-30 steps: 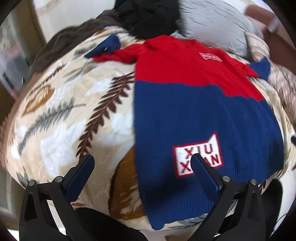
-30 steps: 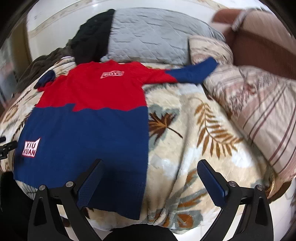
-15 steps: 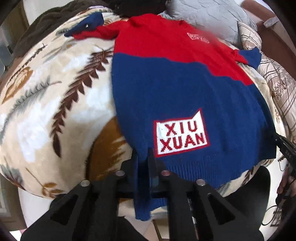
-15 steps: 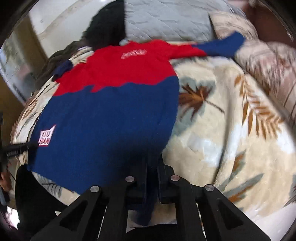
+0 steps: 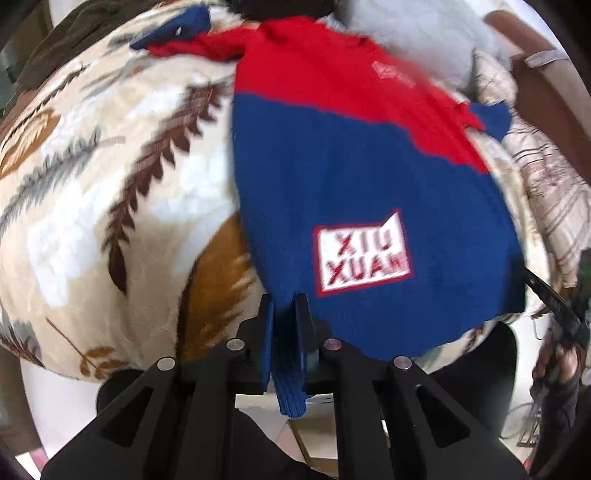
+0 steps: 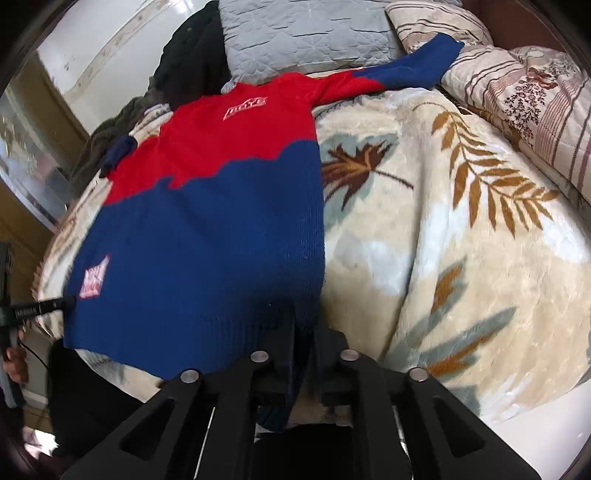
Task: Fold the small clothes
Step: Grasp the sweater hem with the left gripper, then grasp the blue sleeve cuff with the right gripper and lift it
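Observation:
A small red and blue knit sweater (image 5: 354, 173) lies face up on a bed, red chest part far, blue hem near, with a white "XIU XUAN" patch (image 5: 362, 251). My left gripper (image 5: 286, 306) is shut on the hem's left corner, which hangs down between the fingers. In the right wrist view the sweater (image 6: 207, 229) spreads to the left, sleeves out to both sides. My right gripper (image 6: 303, 332) is shut on the hem's right corner. The other gripper's tip shows at each view's edge.
The bed has a cream blanket with leaf prints (image 6: 443, 221). A grey quilted pillow (image 6: 306, 33), a dark garment (image 6: 188, 62) and a striped floral quilt (image 6: 528, 92) lie at the far side. The bed's near edge runs just below the hem.
One second ago both grippers were open above the hem. They closed on the two hem corners and now hold them, and the hem edge looks slightly lifted off the blanket.

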Demonstrator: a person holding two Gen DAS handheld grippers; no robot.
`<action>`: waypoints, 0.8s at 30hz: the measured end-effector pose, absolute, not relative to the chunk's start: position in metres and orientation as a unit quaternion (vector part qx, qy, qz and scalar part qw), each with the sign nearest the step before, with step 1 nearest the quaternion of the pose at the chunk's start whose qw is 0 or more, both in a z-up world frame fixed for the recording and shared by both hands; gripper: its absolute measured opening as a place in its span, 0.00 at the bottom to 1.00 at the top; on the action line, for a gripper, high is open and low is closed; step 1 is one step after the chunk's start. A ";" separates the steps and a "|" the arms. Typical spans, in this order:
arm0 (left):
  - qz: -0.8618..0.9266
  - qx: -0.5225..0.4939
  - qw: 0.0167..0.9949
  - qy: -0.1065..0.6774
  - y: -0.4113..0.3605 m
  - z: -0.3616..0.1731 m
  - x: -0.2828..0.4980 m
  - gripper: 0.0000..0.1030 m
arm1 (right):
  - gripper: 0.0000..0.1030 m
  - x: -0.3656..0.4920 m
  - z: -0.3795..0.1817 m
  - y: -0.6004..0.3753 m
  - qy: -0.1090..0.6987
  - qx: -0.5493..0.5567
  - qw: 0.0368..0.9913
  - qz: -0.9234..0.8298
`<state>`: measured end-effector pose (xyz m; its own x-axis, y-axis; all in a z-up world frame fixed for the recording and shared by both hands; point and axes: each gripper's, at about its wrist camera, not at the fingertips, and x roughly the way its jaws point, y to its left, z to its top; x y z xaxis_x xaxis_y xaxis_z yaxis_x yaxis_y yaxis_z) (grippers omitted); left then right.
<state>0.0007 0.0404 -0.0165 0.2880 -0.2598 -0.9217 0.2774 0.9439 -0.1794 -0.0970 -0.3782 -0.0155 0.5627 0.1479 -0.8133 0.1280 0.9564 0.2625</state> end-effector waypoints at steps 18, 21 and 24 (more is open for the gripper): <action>-0.191 0.001 0.833 0.520 -0.062 -0.014 0.125 0.72 | 0.19 0.056 0.033 -0.461 0.392 0.204 0.896 -0.028; -0.192 0.008 0.844 0.501 -0.075 -0.012 0.146 0.72 | 0.30 0.090 0.061 -0.537 0.340 0.259 0.895 -0.124; -0.198 0.014 0.853 0.483 -0.082 -0.018 0.159 0.72 | 0.38 0.132 0.073 -0.583 0.327 0.281 0.882 -0.187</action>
